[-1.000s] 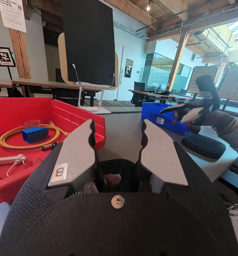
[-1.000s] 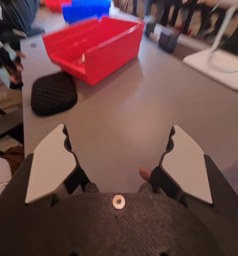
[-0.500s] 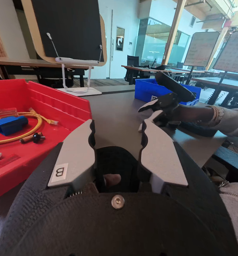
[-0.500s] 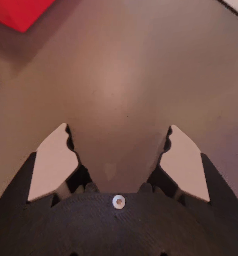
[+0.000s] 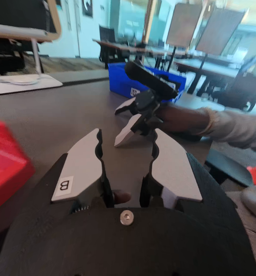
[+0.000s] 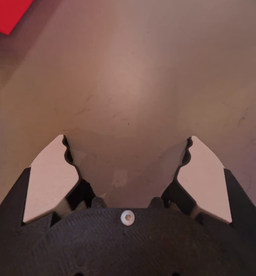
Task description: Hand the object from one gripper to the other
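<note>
Searching both views for the object turns up nothing: nowhere between either pair of fingers, nowhere on the bare counter [image 5: 57,112], so likely yet to be picked up, perhaps from the red bin [image 5: 8,164] at the left edge, too blurred to show its contents. Judging the step in hand as the first pick, before any handover. Best done by choosing one tool for the fetch, gripping the object at one end and leaving the other end free for the receiver. Left tool [image 5: 127,134]: parted by a narrow-to-middling gap, holding nothing, aimed across the counter. Right tool [image 6: 127,135]: spread wide, empty, pointed steeply down with its tips close over the counter, contact not certain. Farther out, a blue bin [image 5: 121,85] behind it.
</note>
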Tool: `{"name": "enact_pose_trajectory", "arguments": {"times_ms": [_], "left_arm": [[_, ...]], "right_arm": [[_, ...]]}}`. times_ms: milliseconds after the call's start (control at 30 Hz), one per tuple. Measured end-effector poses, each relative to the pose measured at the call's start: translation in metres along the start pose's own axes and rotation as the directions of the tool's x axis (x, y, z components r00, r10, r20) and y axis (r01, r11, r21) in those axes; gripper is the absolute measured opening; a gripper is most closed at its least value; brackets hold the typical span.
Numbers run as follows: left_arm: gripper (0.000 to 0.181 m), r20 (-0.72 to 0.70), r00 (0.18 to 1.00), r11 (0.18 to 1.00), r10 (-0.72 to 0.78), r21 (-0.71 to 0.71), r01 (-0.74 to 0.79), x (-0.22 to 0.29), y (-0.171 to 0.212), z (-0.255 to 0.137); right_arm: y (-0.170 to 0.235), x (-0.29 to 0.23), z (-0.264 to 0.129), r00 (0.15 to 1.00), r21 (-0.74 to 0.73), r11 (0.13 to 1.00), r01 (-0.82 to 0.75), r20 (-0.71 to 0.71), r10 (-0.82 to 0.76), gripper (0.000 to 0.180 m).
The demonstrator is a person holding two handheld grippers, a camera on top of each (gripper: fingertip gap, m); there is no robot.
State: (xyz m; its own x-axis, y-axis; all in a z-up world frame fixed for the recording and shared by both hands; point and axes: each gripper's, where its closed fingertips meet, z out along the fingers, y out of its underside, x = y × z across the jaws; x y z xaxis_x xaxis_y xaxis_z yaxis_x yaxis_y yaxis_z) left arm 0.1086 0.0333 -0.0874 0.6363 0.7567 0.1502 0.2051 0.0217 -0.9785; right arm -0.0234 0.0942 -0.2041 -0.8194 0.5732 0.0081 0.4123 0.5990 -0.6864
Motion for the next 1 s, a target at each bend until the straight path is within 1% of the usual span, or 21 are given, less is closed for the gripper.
{"name": "enact_pose_trajectory", "arguments": {"times_ms": [100,200,267,300,367,467,633,700,800,1000], "left_arm": [[0.055,-0.076,0.991,0.987,0.112,-0.109,-0.12,0.02,0.013,0.05],[0.051,-0.159,0.974,0.948,0.161,-0.249,-0.197,0.034,0.033,0.089],[0.048,-0.162,0.966,0.915,0.203,-0.318,-0.246,0.034,0.042,0.106],[0.045,-0.141,0.962,0.906,0.233,-0.327,-0.268,0.031,0.042,0.111],[0.039,-0.12,0.953,0.885,0.28,-0.354,-0.304,0.03,0.041,0.113],[0.034,-0.1,0.95,0.876,0.296,-0.369,-0.312,0.03,0.04,0.111],[0.036,-0.122,0.959,0.886,0.254,-0.369,-0.282,0.03,0.041,0.114],[0.045,-0.124,0.964,0.872,0.233,-0.412,-0.264,0.026,0.048,0.118],[0.043,-0.105,0.96,0.866,0.261,-0.413,-0.281,0.026,0.049,0.118],[0.042,-0.076,0.96,0.858,0.269,-0.434,-0.275,0.038,0.053,0.103]], "right_arm": [[0.0,0.0,0.0,1.0,-0.002,1.0,-0.003,0.0,0.003,0.146],[0.001,0.001,0.0,1.0,-0.004,1.0,-0.006,-0.001,0.006,0.146],[0.001,0.001,0.0,1.0,-0.005,1.0,-0.007,0.0,0.007,0.146],[0.001,0.001,0.0,1.0,-0.005,1.0,-0.008,0.0,0.008,0.146],[0.001,0.001,0.0,1.0,-0.004,1.0,-0.005,0.003,0.005,0.146],[0.001,0.0,0.0,1.0,-0.002,1.0,0.002,0.006,-0.002,0.145],[0.001,0.001,0.0,1.0,-0.004,1.0,-0.002,0.007,0.002,0.146],[0.001,0.001,0.0,1.0,-0.004,1.0,0.0,0.007,0.0,0.146],[0.001,0.0,-0.001,1.0,-0.003,1.0,0.006,0.011,-0.006,0.146],[0.007,-0.02,-0.006,0.996,0.001,0.998,0.061,0.059,-0.061,0.146]]}}
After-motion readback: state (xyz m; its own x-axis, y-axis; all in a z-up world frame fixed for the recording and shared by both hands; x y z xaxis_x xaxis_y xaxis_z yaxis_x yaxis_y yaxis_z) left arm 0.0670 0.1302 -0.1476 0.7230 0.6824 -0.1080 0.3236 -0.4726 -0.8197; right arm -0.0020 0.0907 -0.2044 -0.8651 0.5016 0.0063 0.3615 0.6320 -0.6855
